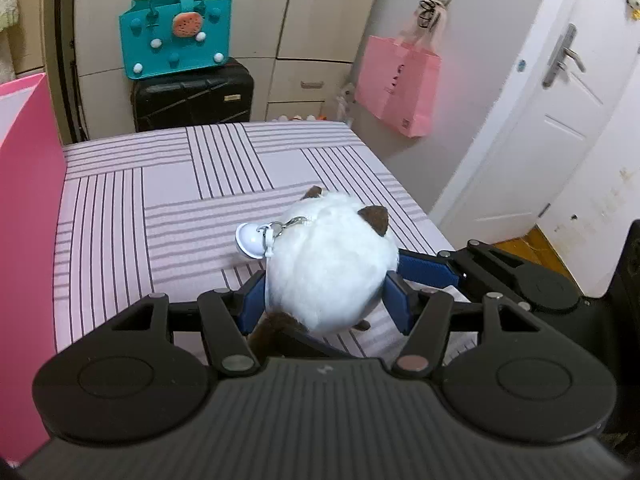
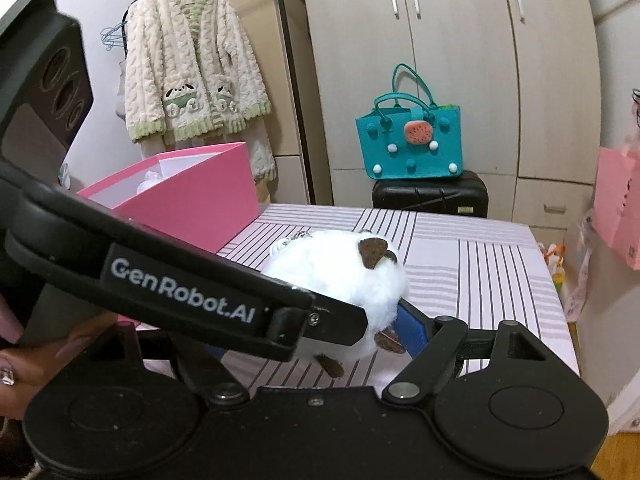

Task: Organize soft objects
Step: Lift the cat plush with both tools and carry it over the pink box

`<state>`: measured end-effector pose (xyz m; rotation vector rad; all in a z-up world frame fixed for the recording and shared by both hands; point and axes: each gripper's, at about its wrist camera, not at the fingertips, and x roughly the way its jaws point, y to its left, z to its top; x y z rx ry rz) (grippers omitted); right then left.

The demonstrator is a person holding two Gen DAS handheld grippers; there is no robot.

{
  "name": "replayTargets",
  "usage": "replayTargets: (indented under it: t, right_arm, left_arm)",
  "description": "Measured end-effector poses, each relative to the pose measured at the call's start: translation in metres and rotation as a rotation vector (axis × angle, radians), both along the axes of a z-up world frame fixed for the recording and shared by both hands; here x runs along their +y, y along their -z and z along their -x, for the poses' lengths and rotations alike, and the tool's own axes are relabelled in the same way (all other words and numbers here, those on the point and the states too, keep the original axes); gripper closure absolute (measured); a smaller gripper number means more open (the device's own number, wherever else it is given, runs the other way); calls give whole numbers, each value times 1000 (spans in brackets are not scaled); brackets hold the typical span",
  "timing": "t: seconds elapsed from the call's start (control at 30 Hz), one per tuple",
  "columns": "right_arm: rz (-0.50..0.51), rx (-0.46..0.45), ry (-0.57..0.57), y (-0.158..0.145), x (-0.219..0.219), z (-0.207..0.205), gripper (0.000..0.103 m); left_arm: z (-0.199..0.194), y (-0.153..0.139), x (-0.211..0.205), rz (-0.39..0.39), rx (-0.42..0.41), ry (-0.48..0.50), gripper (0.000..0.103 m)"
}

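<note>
Plush cat toy (image 1: 326, 266) held above the striped bed (image 1: 160, 200), with the pink box (image 2: 188, 192) as the landmark for all positions. The left claw (image 1: 324, 296) grips the toy: its blue pads (image 1: 252, 300) press into the white fur on both flanks, low on the body near the brown tail. The right claw (image 2: 384, 332) meets the same toy from the side away from the box; one blue pad touches the fur near a brown paw, while its other finger is hidden behind the left claw's arm, so whether it truly clamps the toy cannot be told. The toy is near the bed's front edge, apart from the box and on the side of it toward the door (image 1: 560, 112). The box stands on the bed, open at the top, with something pale inside. The toy's long axis runs from tail, nearest the left claw's body, to head, which points away toward the teal bag (image 1: 178, 36); the brown ears sit at the far end, and a keychain with a white bell (image 1: 250, 240) hangs off the side facing the box. Judged from this layout, the left claw is the one nearer the box, so the coming carry would travel sideways toward the box with the toy head-forward.
</note>
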<state>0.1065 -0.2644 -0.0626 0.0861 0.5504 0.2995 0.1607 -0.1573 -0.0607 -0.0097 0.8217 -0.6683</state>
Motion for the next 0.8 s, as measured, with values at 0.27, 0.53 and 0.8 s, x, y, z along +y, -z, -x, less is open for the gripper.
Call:
replayTargets:
  t: [0.27,0.53,0.8]
  right_arm:
    - [-61,-8,27,-7,8,39,19]
    - [-8,-66,-1,-29,35,68,20]
    - [20,-106,-53,-46,64,75,22]
  left_arm:
    - [35,-8,22,24,-5,52,43]
    - [60,-20,58,86,-3,63,43]
    - [74,-42,89,59,-54,12,43]
